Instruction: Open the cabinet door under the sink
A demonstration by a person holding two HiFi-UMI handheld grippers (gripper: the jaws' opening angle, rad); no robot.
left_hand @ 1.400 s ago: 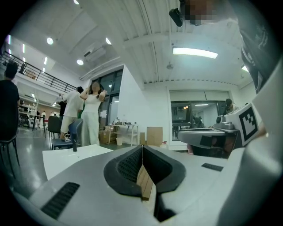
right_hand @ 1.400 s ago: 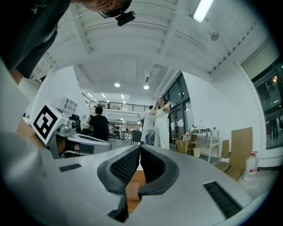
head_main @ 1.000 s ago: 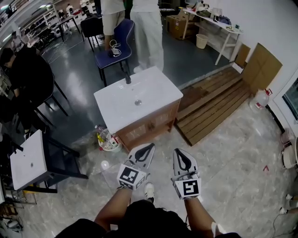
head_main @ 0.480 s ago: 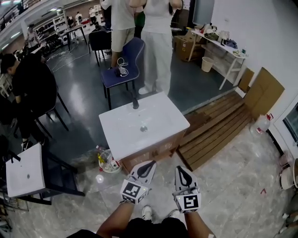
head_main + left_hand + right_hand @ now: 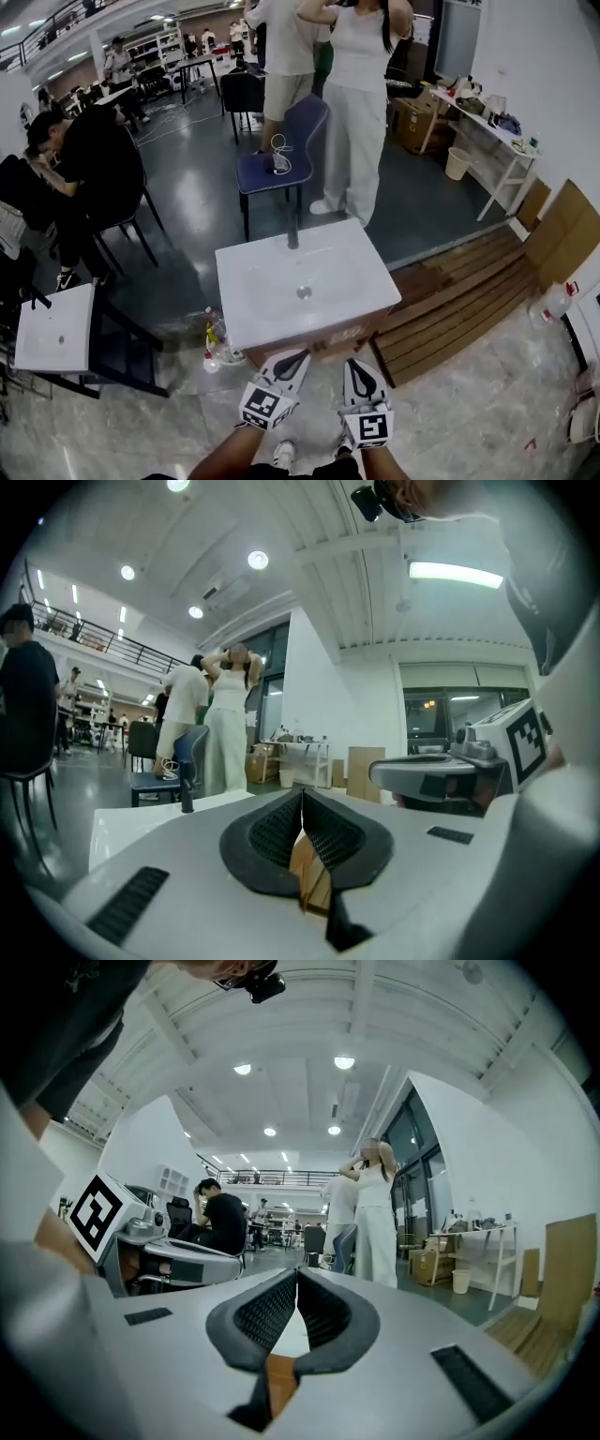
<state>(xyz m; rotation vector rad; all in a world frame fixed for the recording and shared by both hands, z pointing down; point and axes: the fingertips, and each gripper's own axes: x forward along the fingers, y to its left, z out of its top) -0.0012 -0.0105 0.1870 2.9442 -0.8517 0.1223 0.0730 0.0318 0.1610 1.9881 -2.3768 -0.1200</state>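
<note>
Cabinet door (image 5: 330, 339): wooden, beneath white sink (image 5: 272, 305), just ahead of 2 grippers. Left gripper (image 5: 300, 355), right gripper (image 5: 354, 363): jaws together, nothing held.

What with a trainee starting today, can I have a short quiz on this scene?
1. True or false: the left tongs and right tongs are both shut and empty.
2. What stands at the sink's far edge? A) faucet B) kettle C) vase
3. Fill in: the chair behind the sink is ___.
Key: 1 true; 2 A; 3 blue.
</note>
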